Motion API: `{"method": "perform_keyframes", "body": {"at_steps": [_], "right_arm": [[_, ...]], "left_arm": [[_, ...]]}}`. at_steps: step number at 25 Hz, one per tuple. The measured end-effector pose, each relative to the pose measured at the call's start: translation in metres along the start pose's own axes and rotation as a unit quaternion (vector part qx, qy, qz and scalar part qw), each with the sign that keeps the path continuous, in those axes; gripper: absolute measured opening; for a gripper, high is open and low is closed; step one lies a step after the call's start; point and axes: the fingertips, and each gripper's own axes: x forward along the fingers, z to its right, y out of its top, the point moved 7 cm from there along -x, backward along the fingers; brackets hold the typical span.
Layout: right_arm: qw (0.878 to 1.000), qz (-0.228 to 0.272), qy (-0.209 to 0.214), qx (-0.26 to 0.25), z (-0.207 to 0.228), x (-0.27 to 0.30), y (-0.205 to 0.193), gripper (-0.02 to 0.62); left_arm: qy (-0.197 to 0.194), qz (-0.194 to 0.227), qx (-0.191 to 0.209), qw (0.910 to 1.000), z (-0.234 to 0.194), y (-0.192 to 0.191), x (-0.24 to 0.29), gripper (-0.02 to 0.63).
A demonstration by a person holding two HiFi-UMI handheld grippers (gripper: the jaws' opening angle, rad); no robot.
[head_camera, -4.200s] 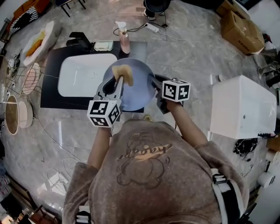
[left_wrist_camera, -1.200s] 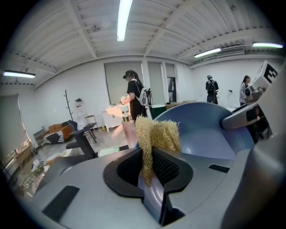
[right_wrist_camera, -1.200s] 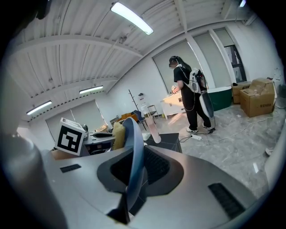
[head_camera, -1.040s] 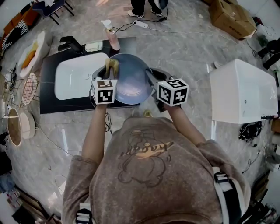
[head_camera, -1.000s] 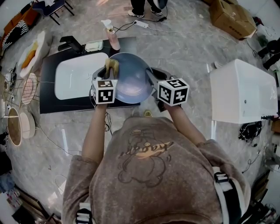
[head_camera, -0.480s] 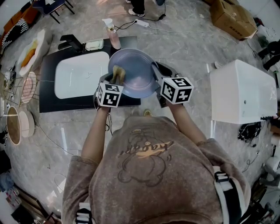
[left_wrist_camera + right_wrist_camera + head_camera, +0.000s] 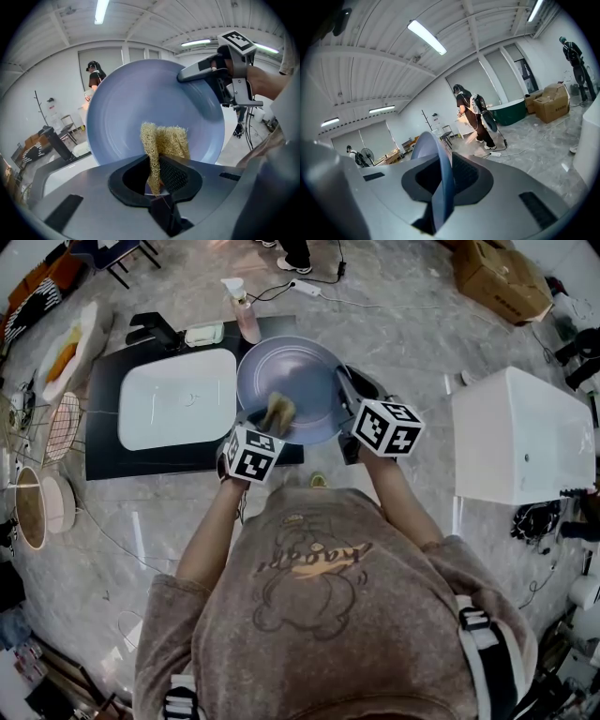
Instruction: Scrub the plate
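Note:
A round blue plate [image 7: 298,379] is held tilted above the black counter, beside the sink. My right gripper [image 7: 345,397] is shut on its right rim; in the right gripper view the plate [image 7: 440,178] runs edge-on between the jaws. My left gripper [image 7: 270,423] is shut on a yellow loofah sponge [image 7: 278,412], which lies against the lower part of the plate's face. In the left gripper view the sponge [image 7: 165,140] sticks up from the jaws against the plate [image 7: 140,103], and the right gripper [image 7: 211,75] clamps the upper right rim.
A white sink basin [image 7: 178,399] sits in the black counter [image 7: 141,460], with a black faucet [image 7: 155,331] and a pink pump bottle [image 7: 247,320] behind it. A white cabinet [image 7: 520,437] stands to the right. A person [image 7: 471,117] stands far off on the floor.
The left gripper has dragged the sponge from the plate's upper left edge down and right to its lower middle. The plate and the right gripper have shifted slightly up and right.

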Motion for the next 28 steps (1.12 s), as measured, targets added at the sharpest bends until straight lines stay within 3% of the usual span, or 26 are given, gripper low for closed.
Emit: {"method": "perform_keyframes", "body": {"at_steps": [8, 19, 24, 28], "right_arm": [[1.0, 0.008, -0.001, 0.024, -0.003, 0.001, 0.002, 0.048], [0.999, 0.008, 0.008, 0.038, -0.011, 0.007, -0.001, 0.048], [0.999, 0.008, 0.013, 0.041, -0.009, 0.006, 0.001, 0.041], [0.999, 0.002, 0.016, 0.044, -0.012, 0.006, -0.003, 0.036]], "left_arm": [[-0.047, 0.018, 0.017, 0.9986, 0.03, 0.012, -0.001, 0.064], [-0.066, 0.054, 0.021, 0.9961, 0.042, 0.04, -0.004, 0.064], [-0.053, 0.072, 0.006, 0.996, 0.035, 0.052, -0.011, 0.064], [-0.024, 0.083, 0.018, 0.9961, 0.026, 0.064, -0.017, 0.064]]}}
